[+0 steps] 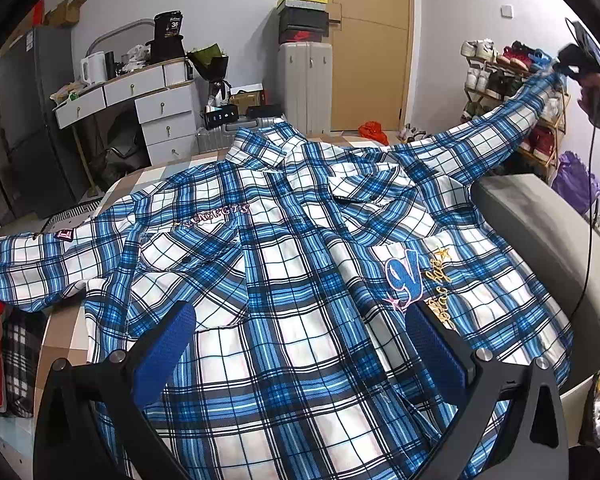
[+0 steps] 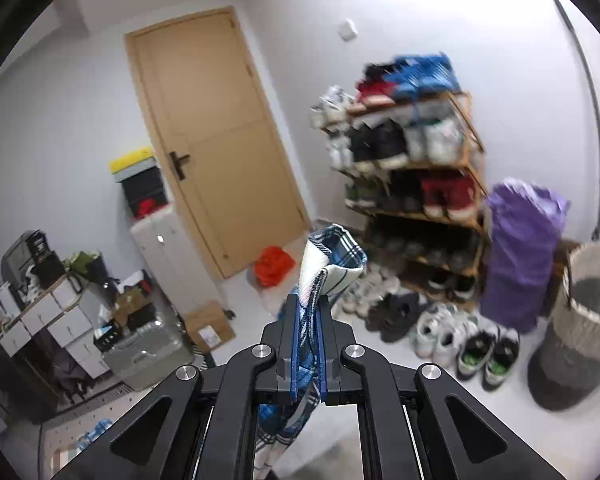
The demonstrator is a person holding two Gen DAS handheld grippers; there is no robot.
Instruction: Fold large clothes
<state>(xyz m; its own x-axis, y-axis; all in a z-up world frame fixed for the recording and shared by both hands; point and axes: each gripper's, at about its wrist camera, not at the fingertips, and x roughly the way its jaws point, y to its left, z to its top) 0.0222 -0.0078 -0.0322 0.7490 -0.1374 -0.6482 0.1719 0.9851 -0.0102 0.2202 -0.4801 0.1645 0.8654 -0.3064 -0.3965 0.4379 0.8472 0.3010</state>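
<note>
A blue and white plaid shirt (image 1: 300, 248) lies spread face up on the bed, collar toward the far side. My left gripper (image 1: 300, 320) hovers open just above its lower front, nothing between the blue pads (image 1: 168, 352). The shirt's right sleeve (image 1: 500, 136) is stretched up and out to the far right, where my right gripper (image 1: 568, 66) holds its cuff in a person's hand. In the right wrist view my right gripper (image 2: 307, 300) is shut on the sleeve cuff (image 2: 332, 260), which sticks out past the fingertips, high above the floor.
The bed's grey edge (image 1: 540, 224) runs along the right. Past the bed stand a white dresser (image 1: 148, 108), a suitcase (image 1: 304, 84), a wooden door (image 2: 216, 132), a shoe rack (image 2: 416, 168), a purple bag (image 2: 520, 252) and a woven basket (image 2: 580, 320). Shoes (image 2: 460, 336) lie on the floor.
</note>
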